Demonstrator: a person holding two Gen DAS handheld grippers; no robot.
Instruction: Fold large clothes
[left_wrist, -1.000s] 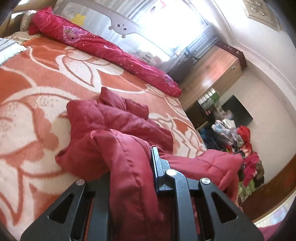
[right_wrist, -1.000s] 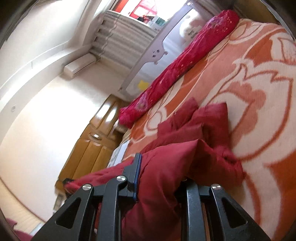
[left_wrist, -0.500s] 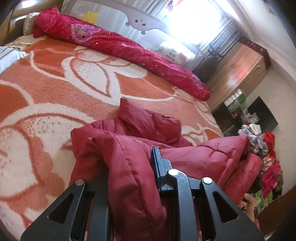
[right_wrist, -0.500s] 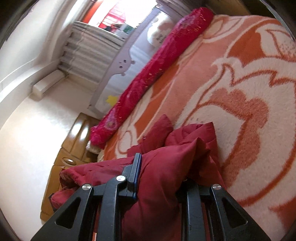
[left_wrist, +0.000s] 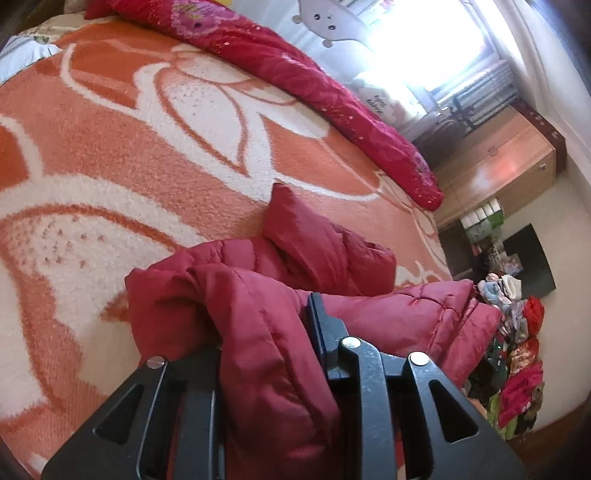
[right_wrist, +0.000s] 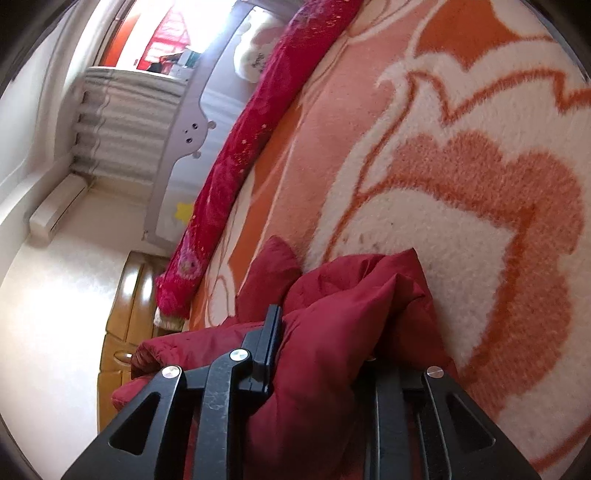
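Observation:
A dark red padded jacket (left_wrist: 406, 314) lies bunched on the orange and white flowered blanket (left_wrist: 147, 147). My left gripper (left_wrist: 266, 325) has a thick fold of the jacket between its jaws, which are opening while the pads still press the cloth. The near finger is hidden under the fabric. In the right wrist view the jacket (right_wrist: 354, 280) sits low on the blanket (right_wrist: 443, 166), and my right gripper (right_wrist: 325, 339) is shut on another fold of it. A stretch of jacket spans between the two grippers.
A long crimson rolled quilt (left_wrist: 314, 85) lies along the far bed edge beside a grey bed rail (right_wrist: 188, 125). A wooden cabinet (left_wrist: 498, 166) and a heap of clothes (left_wrist: 517, 350) stand beyond the bed. A wooden nightstand (right_wrist: 122, 314) is at the head end.
Both grippers have come down and further over the bed with the jacket. The held folds now rest on the rest of the jacket and cover more of it.

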